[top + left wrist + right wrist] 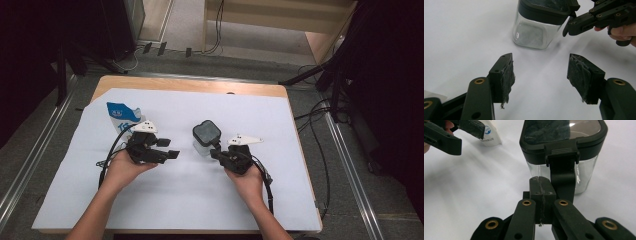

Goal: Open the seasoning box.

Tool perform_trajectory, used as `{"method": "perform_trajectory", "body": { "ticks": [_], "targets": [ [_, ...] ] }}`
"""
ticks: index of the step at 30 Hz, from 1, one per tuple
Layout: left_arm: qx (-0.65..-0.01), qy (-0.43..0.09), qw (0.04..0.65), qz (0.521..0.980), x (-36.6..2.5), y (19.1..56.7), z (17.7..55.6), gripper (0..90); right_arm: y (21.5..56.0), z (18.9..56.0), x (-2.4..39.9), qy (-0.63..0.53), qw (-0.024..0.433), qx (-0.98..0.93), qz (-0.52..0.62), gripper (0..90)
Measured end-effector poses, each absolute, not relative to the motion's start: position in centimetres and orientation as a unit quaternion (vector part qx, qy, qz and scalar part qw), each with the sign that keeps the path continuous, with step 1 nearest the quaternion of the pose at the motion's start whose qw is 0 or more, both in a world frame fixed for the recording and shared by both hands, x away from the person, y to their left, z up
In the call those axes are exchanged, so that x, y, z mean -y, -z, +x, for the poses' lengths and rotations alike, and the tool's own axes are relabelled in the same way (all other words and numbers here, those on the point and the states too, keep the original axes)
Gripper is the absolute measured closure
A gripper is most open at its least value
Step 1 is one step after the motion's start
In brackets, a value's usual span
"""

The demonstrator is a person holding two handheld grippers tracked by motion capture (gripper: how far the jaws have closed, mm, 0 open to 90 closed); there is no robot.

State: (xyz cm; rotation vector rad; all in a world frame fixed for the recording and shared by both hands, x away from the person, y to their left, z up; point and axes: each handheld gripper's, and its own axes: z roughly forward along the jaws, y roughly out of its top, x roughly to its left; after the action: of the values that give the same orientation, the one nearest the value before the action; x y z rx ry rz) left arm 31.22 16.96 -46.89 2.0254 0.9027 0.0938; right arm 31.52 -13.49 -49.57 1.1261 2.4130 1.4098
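1. Clear plastic canister (206,136) with a black latch lid stands upright on the white sheet (165,200), near the table's middle, between the two hands.
2. Right gripper (218,148) is just beside the canister's near right side; its jaws are pressed together with nothing between them, tips right at the hanging black latch flap (562,173). Cannot tell if the tips touch the flap.
3. Left gripper (170,152) sits left of the canister, well apart from it, jaws spread wide and empty, pointing toward the canister (537,23).
4. The left gripper's pads (507,75) look frayed and fuzzy.
5. Blue-and-white pouch (121,116) stands on the sheet behind the left gripper, toward the far left.
6. Wooden table (190,85) edge shows beyond the sheet.
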Motion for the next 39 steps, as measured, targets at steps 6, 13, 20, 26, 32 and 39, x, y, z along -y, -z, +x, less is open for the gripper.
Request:
{"method": "perform_trajectory", "body": {
  "ticks": [6,13,20,26,32,39],
  "targets": [
    [-0.363,-0.034,0.447,0.817,-16.7,47.0,31.3,38.5,49.5,31.8,14.1,-0.464,0.067,-0.796,0.383,90.0],
    [-0.361,-0.034,0.446,0.818,-16.5,47.1,31.4,38.5,49.4,32.4,15.0,-0.461,0.069,-0.791,0.396,90.0],
    [-0.359,-0.035,0.443,0.821,-16.3,47.2,31.4,38.5,49.3,33.3,16.1,-0.459,0.072,-0.786,0.409,90.0],
    [-0.352,-0.037,0.441,0.825,-16.1,47.3,31.3,38.3,49.4,34.2,16.9,-0.453,0.072,-0.784,0.418,90.0],
    [-0.349,-0.038,0.440,0.826,-15.9,47.3,31.2,38.0,49.3,35.2,17.3,-0.450,0.074,-0.783,0.424,90.0],
    [-0.340,-0.049,0.459,0.819,-15.6,47.3,31.2,39.9,49.3,36.1,17.5,-0.444,0.080,-0.786,0.422,90.0]
  ]
}}
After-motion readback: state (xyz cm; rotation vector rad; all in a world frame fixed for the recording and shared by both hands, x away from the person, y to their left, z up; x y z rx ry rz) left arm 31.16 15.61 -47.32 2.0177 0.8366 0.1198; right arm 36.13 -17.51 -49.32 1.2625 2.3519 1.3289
